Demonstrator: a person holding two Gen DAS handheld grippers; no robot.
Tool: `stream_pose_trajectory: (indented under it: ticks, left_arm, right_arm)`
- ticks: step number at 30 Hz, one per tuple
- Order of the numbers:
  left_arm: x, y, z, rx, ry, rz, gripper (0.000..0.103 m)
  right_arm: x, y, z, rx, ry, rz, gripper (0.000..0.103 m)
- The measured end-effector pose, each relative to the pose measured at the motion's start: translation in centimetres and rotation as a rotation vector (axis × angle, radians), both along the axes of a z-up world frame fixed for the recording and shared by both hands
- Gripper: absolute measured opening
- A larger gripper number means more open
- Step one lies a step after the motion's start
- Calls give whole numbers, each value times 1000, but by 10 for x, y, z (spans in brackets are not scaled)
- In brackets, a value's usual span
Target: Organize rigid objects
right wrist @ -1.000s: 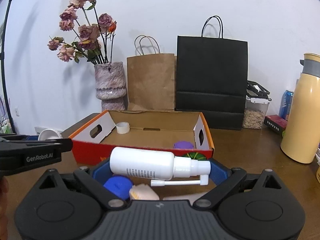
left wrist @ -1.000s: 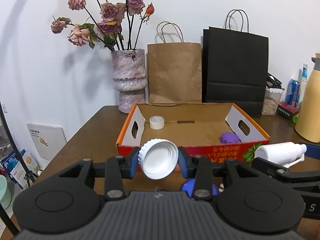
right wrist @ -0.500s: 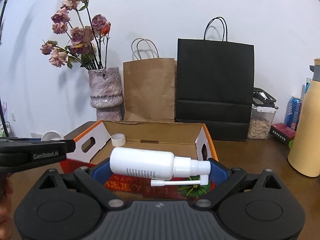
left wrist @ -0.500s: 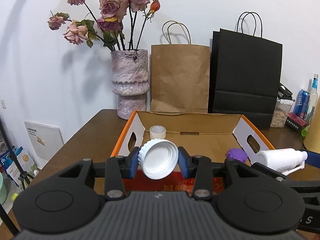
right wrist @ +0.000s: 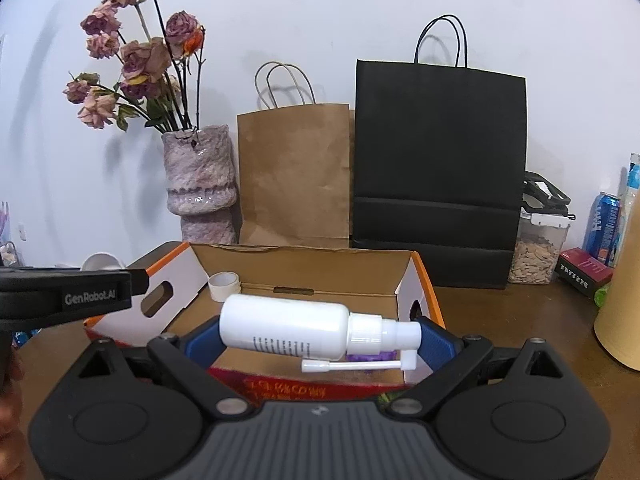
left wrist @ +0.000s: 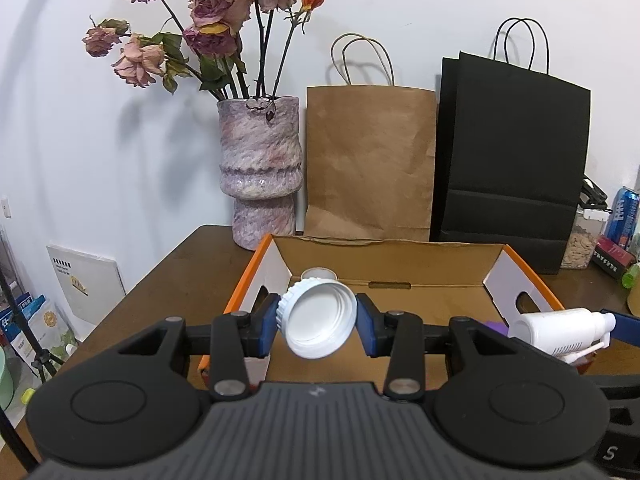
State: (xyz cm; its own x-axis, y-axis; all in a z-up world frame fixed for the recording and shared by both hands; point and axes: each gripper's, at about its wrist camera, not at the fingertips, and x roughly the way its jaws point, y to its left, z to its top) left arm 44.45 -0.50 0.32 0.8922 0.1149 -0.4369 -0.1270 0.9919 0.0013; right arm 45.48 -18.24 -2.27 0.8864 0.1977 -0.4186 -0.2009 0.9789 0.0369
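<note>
Left gripper [left wrist: 317, 322] is clamping a white jar lid [left wrist: 318, 319] between its blue pads [left wrist: 269, 323], jaws partly closed on the rim, lid tilted with its open underside facing the camera. It is hovering over the near left part of the cardboard box [left wrist: 516, 296], pointing slightly downward.

Right gripper [right wrist: 310, 334] is gripping a white spray bottle [right wrist: 288, 326] endwise, base against the left blue pad [right wrist: 200, 342], nozzle cap against the right one, jaws spread wide around it. Bottle is lying sideways, thin spout folded underneath. This gripper is sitting just over the box's near wall [right wrist: 304, 390], also angled slightly down.

Inside the box: a tape roll [right wrist: 224, 285] near the back left corner, a purple thing [right wrist: 366, 357] on the right side, mostly hidden behind the bottle.

Box is sitting on a brown table [right wrist: 500, 312]. A vase with dried roses [left wrist: 260, 176], a brown paper bag [left wrist: 370, 164] and a black paper bag [left wrist: 514, 152] are standing behind it against the wall. Part of a hand [right wrist: 8, 408] is showing at the left edge of the right view, under the left gripper's body.
</note>
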Motion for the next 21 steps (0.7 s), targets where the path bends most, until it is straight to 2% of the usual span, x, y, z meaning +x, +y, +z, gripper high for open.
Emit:
stream_pose_trajectory:
  ticks: [21]
  left_arm:
    - [66, 5, -14, 39, 26, 20, 41]
  right_arm:
    - [70, 17, -10, -42, 18, 28, 98]
